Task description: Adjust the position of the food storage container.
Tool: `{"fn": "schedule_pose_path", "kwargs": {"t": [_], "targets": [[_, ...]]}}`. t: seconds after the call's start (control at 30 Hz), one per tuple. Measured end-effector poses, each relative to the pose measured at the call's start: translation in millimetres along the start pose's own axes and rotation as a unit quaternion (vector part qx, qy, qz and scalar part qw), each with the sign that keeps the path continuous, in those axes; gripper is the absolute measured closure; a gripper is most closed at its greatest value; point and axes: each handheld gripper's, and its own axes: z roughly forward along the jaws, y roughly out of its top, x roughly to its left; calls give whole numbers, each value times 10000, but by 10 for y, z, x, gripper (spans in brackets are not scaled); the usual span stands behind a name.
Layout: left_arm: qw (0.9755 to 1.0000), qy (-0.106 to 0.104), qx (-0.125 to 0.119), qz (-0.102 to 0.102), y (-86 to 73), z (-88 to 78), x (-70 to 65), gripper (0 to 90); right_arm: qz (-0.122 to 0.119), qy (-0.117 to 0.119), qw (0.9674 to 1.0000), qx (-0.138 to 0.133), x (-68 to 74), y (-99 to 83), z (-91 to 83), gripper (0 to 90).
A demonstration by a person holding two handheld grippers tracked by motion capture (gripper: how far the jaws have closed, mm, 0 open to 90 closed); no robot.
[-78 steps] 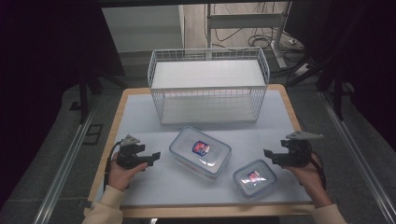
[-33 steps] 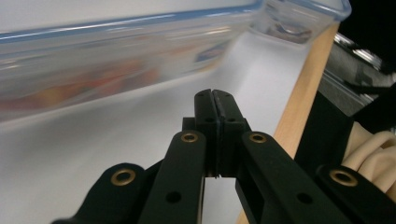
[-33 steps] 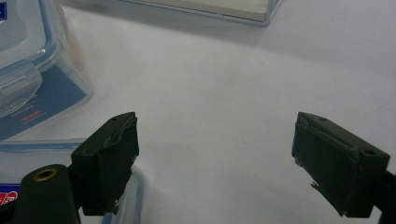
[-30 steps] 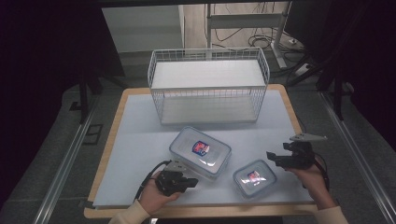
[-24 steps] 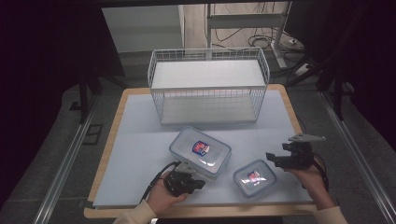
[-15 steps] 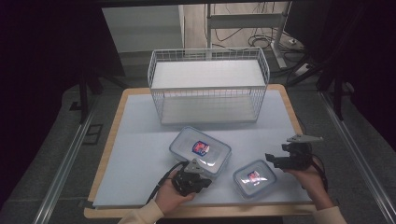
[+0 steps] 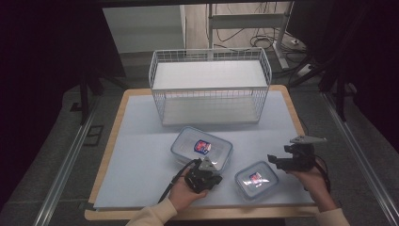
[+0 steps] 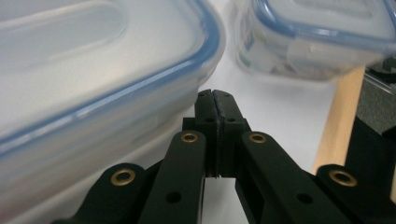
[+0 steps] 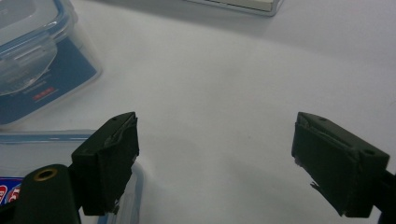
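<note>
Lg container lidded, beside sm container

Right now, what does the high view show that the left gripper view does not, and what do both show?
High view alone: the white wire basket at the table's far side, the right tongs standing open beside the small container, and both of the person's hands.

Left gripper view alone: the left tongs with jaws pressed together and nothing between them, tips close beside the large container's wall.

Both: the two blue-rimmed lidded containers on the white tabletop.
</note>
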Motion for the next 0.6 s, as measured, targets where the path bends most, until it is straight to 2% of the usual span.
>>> {"fn": "schedule_pose_path", "kwargs": {"t": [0.1, 0.17, 0.33, 0.5, 0.6], "targets": [[9999, 128, -13, 41, 65, 61, 2, 900, -5, 3, 10000, -8, -9, -4, -1, 149], [10000, 71, -17, -59, 93, 76, 35, 900, 10, -7, 10000, 2, -12, -7, -2, 148], [9998, 182, 12, -45, 63, -16, 22, 896, 23, -18, 10000, 5, -26, -24, -7, 148], [9994, 313, 33, -122, -5, -110, 77, 897, 26, -25, 10000, 15, -26, -26, -2, 149], [9992, 221, -53, -327, 1, -132, 145, 900, 6, -29, 10000, 6, -21, -22, -5, 149]]}}
